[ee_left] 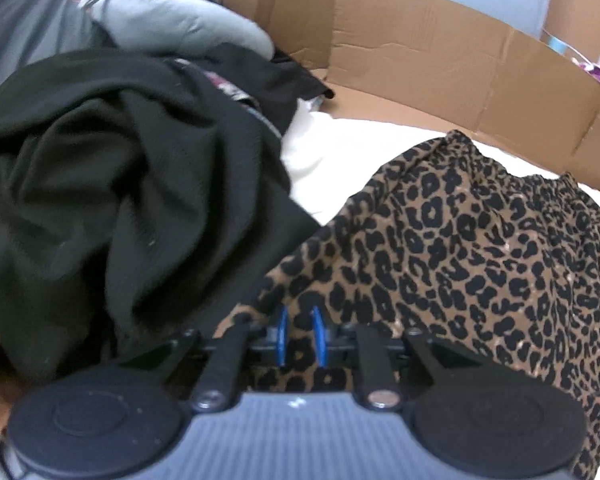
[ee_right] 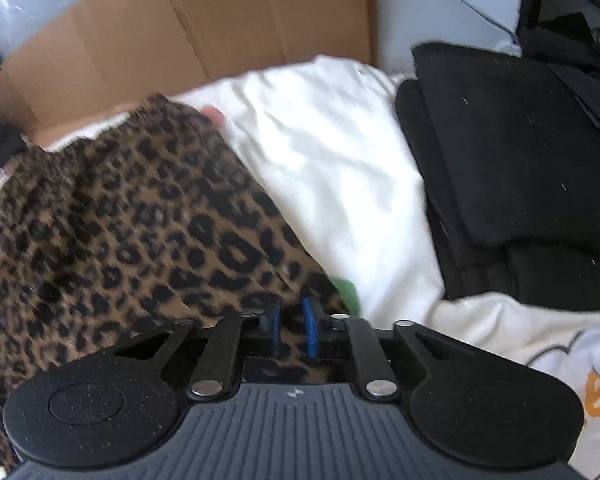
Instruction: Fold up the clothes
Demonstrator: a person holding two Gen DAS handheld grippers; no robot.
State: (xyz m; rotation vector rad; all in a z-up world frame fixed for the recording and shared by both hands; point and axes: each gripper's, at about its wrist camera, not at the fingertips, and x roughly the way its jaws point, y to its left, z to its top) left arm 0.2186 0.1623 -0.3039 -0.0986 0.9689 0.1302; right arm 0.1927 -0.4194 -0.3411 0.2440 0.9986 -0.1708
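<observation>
1. Two claws are at the leopard garment, which lies spread on the white sheet.
2. Risk: the thin cloth could slip from a shallow pinch, or one side could drag unevenly and crease the fold.
3. Risk: the black heap overlaps the left edge and could snag.
4. Left claw: jaws nearly closed, leopard cloth between the pads.
5. Right claw: likewise narrow, pinching the garment's near right edge.

The right hand-held gripper pinches the edge of a leopard-print garment on white bedding, beside folded black clothes.
</observation>
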